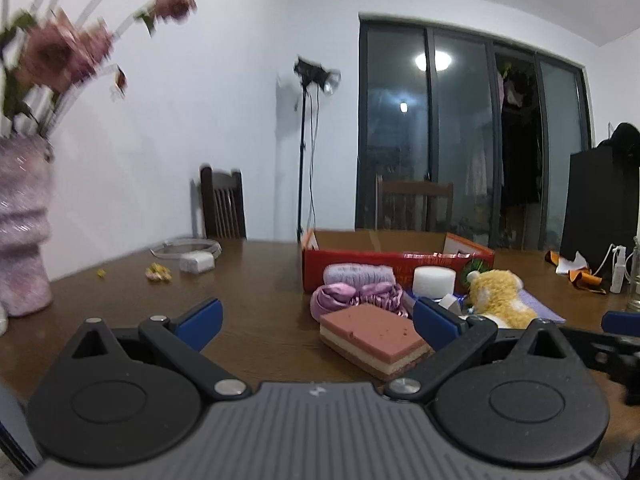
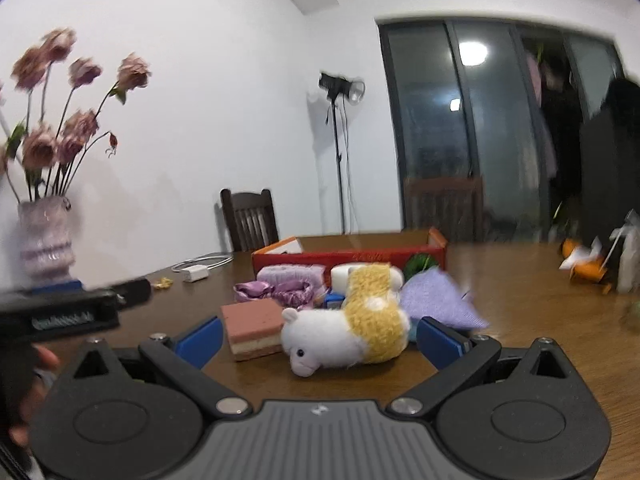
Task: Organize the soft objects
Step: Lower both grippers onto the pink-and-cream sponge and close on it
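Our right tongs (image 2: 318, 338) are spread wide and hold nothing. The soft white and yellow plush lamb (image 2: 346, 330) lies on its side right between the two blue fingers (image 2: 200, 338), but they do not touch it yet. Our left tongs (image 1: 318, 324) are spread wide too, and empty. The pink and cream layered sponge block (image 1: 374, 338) sits just in front of them, close to the right finger.

We think the lamb is next. We should slide the right tongs forward until the fingers sit on both sides of its fat yellow middle, then press softly. It is squishy, so a gentle squeeze is enough.

Behind the toys stands the open red cardboard box (image 2: 348, 256) on the brown wooden table (image 2: 520, 300). The shiny purple cloth bundle (image 2: 276, 292) and the white foam roll (image 1: 434, 280) wait just in front of it. We lift the lamb high over them so we knock nothing.
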`<move>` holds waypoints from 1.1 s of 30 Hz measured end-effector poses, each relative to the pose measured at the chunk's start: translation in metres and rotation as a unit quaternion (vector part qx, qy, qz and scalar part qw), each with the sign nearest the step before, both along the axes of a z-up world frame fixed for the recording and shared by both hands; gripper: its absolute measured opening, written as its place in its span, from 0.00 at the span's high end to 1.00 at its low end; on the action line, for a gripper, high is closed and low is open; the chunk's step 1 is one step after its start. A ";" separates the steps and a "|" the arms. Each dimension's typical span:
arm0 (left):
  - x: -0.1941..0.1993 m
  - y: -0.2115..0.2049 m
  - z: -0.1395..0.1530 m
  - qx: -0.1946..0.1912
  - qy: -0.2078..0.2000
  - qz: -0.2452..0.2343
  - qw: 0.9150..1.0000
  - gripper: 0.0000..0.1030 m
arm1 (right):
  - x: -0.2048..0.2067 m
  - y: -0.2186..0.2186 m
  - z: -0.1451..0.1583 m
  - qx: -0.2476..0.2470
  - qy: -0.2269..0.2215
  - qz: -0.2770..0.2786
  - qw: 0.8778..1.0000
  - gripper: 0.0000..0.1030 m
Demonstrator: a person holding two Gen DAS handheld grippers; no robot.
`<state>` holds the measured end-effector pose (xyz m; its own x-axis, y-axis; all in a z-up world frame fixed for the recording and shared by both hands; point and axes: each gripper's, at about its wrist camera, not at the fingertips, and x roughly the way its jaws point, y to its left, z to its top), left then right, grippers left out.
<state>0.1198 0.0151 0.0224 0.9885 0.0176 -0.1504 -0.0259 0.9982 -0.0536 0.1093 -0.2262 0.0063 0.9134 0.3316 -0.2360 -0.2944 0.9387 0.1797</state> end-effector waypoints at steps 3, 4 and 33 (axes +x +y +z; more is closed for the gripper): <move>0.030 0.013 0.004 0.013 0.020 -0.005 1.000 0.03 | 0.016 0.005 -0.002 0.025 0.026 0.036 0.999 0.02; 0.042 0.019 0.007 0.009 0.027 -0.016 0.999 0.07 | 0.023 0.012 -0.003 0.027 0.041 0.059 0.997 0.12; 0.063 0.054 -0.031 -0.185 0.289 -0.249 0.906 0.69 | 0.090 0.032 -0.004 0.069 0.212 0.131 0.966 0.47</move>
<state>0.1830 0.0693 -0.0090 0.6143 -0.5664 -0.5494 0.2923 0.8100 -0.5083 0.1989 -0.1939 0.0024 0.6254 0.5934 -0.5068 -0.3914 0.8003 0.4541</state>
